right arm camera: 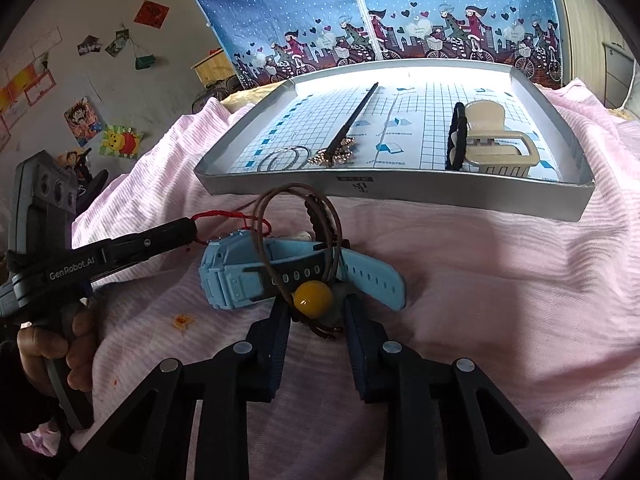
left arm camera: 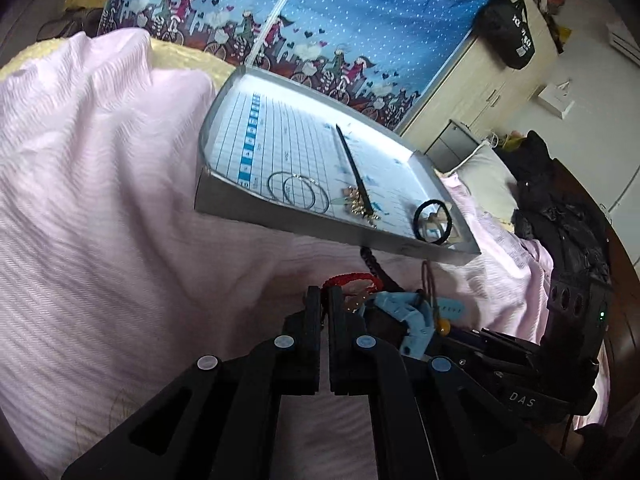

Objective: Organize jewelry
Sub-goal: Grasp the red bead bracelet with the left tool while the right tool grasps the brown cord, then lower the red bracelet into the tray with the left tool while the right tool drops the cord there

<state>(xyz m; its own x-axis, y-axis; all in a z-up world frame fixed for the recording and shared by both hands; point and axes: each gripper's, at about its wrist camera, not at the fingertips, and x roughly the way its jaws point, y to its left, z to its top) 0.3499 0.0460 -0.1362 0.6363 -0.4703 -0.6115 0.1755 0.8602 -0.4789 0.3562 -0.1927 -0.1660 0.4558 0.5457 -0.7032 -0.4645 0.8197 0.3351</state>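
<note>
A silver tray (right arm camera: 400,196) lined with grid paper lies on the pink bedspread. In it are a black hair stick (right arm camera: 356,116), thin hoops (right arm camera: 280,160), a black hair tie (right arm camera: 456,136) and a beige claw clip (right arm camera: 500,140). In front of it lies a light-blue watch (right arm camera: 280,276), with a brown cord (right arm camera: 296,196) looped over it. My right gripper (right arm camera: 318,304) is open, and the cord's yellow bead (right arm camera: 313,300) sits between its tips. My left gripper (right arm camera: 194,226) comes in from the left, shut on a red cord bracelet (right arm camera: 224,213). In the left wrist view that left gripper (left arm camera: 325,294) points at the red cord bracelet (left arm camera: 352,280), just short of the tray (left arm camera: 280,220).
A dark braided bracelet (right arm camera: 316,216) lies beside the watch. A hand (right arm camera: 48,344) holds the left gripper's handle. The pink bedspread (right arm camera: 500,280) spreads right of the watch, with an orange spot (right arm camera: 182,320). Dark clothing (left arm camera: 560,208) is piled beyond the tray, and a blue patterned curtain (right arm camera: 400,8) hangs behind.
</note>
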